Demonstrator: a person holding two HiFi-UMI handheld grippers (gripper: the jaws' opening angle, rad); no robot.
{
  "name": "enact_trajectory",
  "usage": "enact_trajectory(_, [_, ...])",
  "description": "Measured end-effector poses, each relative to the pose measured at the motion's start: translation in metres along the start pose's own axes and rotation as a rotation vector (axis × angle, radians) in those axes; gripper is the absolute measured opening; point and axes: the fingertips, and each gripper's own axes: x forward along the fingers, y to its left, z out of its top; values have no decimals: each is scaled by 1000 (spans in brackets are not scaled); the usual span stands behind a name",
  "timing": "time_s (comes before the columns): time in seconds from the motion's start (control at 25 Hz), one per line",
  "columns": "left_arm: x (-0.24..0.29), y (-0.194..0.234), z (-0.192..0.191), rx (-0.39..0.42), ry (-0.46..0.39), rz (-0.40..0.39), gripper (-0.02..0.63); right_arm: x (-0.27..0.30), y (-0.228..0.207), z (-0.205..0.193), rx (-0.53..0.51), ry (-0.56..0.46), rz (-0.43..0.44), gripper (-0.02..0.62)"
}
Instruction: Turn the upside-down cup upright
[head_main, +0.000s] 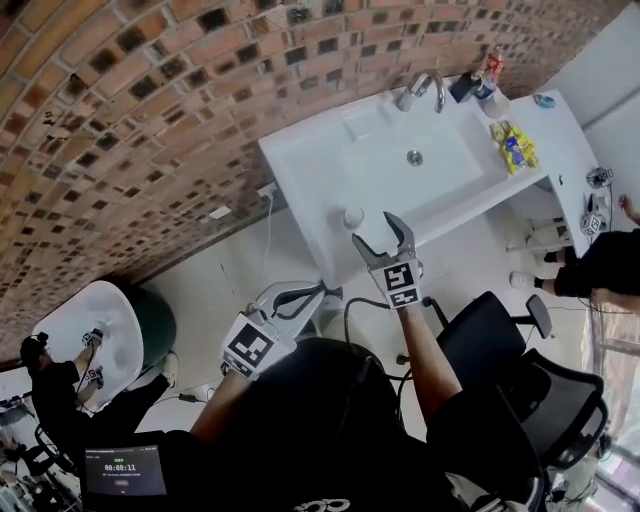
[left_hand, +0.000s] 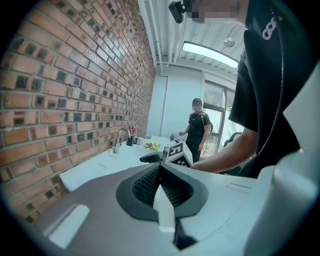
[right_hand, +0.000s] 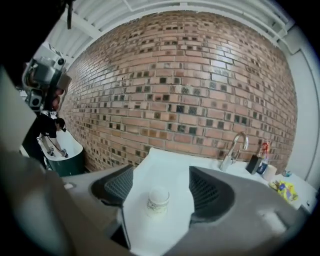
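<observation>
Left gripper view shows our left gripper (left_hand: 160, 167) clenched, its pad tips meeting on nothing, held short of the white sink counter (left_hand: 100, 167). Our right gripper (right_hand: 161, 169) hangs above that counter's near corner, jaws released and spread wide. Framed between them but lower down and untouched, the white printed cup (right_hand: 158, 201) stands on end on the counter's near corner; which end is up we cannot tell. Farther along, the chrome faucet (right_hand: 233, 148) rises at the counter's back edge, with the brick wall (right_hand: 190, 80) behind the counter.
</observation>
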Motion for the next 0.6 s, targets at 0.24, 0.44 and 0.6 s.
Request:
enact_trajectory(0.24, [-30, -35, -15, 17, -35, -40, 15, -87, 32, 35, -56, -20, -51, 257])
enact_trajectory(0.44, [-47, -74, -26, 31, -56, -105, 15, -159, 74, 52, -80, -55, -110, 126])
enact_trajectory(0.6, [-54, -99, -30, 51, -66, -136, 15, -197, 116, 52, -78, -33, -81, -5])
